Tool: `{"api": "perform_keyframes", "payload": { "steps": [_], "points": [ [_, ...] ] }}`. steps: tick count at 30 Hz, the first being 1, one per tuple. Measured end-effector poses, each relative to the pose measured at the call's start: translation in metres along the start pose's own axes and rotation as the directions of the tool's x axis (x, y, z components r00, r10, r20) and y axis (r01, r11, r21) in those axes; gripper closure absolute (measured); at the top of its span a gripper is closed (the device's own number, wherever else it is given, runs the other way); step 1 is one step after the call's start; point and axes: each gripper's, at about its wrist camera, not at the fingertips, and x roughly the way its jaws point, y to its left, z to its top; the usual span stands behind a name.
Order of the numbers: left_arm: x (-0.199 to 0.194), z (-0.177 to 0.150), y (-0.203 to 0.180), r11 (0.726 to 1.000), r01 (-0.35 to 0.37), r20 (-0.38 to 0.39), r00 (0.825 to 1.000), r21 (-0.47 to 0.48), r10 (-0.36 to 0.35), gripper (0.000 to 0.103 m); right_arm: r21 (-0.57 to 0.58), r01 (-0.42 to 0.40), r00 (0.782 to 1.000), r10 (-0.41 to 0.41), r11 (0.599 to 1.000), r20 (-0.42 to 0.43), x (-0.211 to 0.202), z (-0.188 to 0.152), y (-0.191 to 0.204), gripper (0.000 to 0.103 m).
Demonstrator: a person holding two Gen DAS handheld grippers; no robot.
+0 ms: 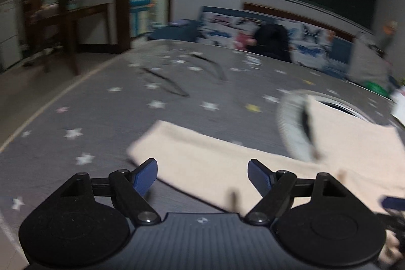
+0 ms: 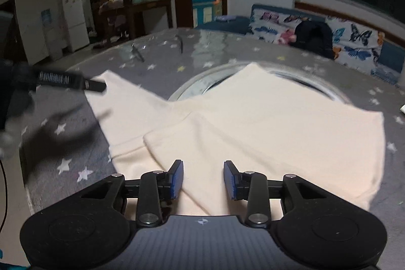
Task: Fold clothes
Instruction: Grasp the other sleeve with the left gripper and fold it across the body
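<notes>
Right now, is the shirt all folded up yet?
Not yet. The cream garment lies on the starry grey cloth with one flap already folded over its middle. Both the left gripper and right gripper are open, holding nothing. More folds remain.

No text or label can be read anywhere (the pale marks on the left hand-held gripper (image 2: 63, 81) blur).

Both wrist cameras look low and close across the table (image 1: 106, 103) toward the sofa (image 2: 354, 42); both show the cloth (image 2: 253, 123).
</notes>
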Motion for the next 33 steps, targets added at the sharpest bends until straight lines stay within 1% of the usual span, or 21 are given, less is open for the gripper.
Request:
{"api": "perform_keyframes", "payload": {
  "steps": [5, 8, 11, 13, 14, 17, 18, 19, 20, 21, 22, 24, 26, 28, 31, 33],
  "points": [
    [0.02, 0.008, 0.028, 0.994, -0.085, -0.007, 0.996, -0.069, 0.085, 0.021, 0.009, -0.007, 1.0, 0.006, 1.0, 0.022, -0.013, 0.003, 0.0, 0.061],
    [0.031, 0.008, 0.034, 0.992, -0.099, -0.03, 0.995, -0.083, 0.097, 0.02, 0.014, -0.007, 0.999, 0.006, 1.0, 0.037, -0.021, 0.006, -0.001, 0.054],
    [0.039, 0.005, 0.036, 0.991, -0.096, -0.052, 0.994, -0.089, 0.091, 0.021, 0.017, -0.008, 0.999, 0.008, 1.0, 0.046, -0.026, 0.007, 0.001, 0.053],
    [0.041, 0.002, 0.035, 0.992, -0.09, -0.058, 0.995, -0.092, 0.085, 0.027, 0.018, -0.01, 0.999, 0.009, 1.0, 0.048, -0.029, 0.006, 0.002, 0.053],
    [0.041, 0.001, 0.034, 0.992, -0.091, -0.048, 0.995, -0.086, 0.087, 0.03, 0.021, -0.009, 0.999, 0.008, 1.0, 0.049, -0.031, 0.005, 0.002, 0.052],
    [0.041, 0.0, 0.033, 0.994, -0.083, -0.026, 0.996, -0.075, 0.082, 0.044, 0.031, 0.0, 0.999, -0.001, 1.0, 0.051, -0.035, 0.002, 0.0, 0.052],
    [0.041, 0.0, 0.034, 0.994, -0.082, -0.02, 0.997, -0.076, 0.081, 0.057, 0.035, 0.002, 0.999, -0.004, 0.999, 0.052, -0.036, 0.001, -0.001, 0.052],
    [0.041, 0.0, 0.035, 0.994, -0.076, -0.014, 0.997, -0.083, 0.075, 0.068, 0.038, 0.005, 0.999, -0.007, 0.999, 0.053, -0.037, 0.0, -0.002, 0.052],
    [0.041, 0.0, 0.036, 0.993, -0.067, -0.009, 0.998, -0.092, 0.067, 0.074, 0.042, 0.008, 0.999, -0.01, 0.999, 0.054, -0.038, 0.0, -0.002, 0.052],
    [0.044, 0.002, 0.038, 0.993, -0.051, -0.007, 0.999, -0.109, 0.05, 0.087, 0.045, 0.01, 0.998, -0.013, 0.999, 0.054, -0.04, -0.001, -0.003, 0.052],
    [0.044, 0.002, 0.041, 0.991, -0.027, -0.005, 1.0, -0.128, 0.027, 0.093, 0.049, 0.013, 0.998, -0.016, 0.999, 0.055, -0.041, -0.002, -0.004, 0.052],
    [0.041, 0.003, 0.044, 0.987, 0.003, 0.01, 1.0, -0.158, -0.001, 0.093, 0.056, 0.018, 0.998, -0.022, 0.998, 0.057, -0.044, -0.004, -0.005, 0.052],
    [0.034, 0.005, 0.041, 0.987, 0.013, 0.032, 0.999, -0.158, -0.008, 0.094, 0.063, 0.024, 0.998, -0.027, 0.998, 0.058, -0.046, -0.006, -0.007, 0.052],
    [0.022, 0.007, 0.035, 0.986, 0.056, 0.062, 0.997, -0.154, -0.047, 0.094, 0.07, 0.03, 0.998, -0.035, 0.997, 0.061, -0.049, -0.008, -0.009, 0.052],
    [0.0, 0.011, 0.019, 0.981, 0.143, 0.102, 0.986, -0.133, -0.13, 0.094, 0.083, 0.036, 0.997, -0.042, 0.996, 0.067, -0.053, -0.009, -0.013, 0.052],
    [-0.015, 0.013, 0.002, 0.973, 0.208, 0.12, 0.973, -0.098, -0.196, 0.094, 0.093, 0.039, 0.996, -0.045, 0.995, 0.071, -0.055, -0.011, -0.016, 0.052]
  ]
}}
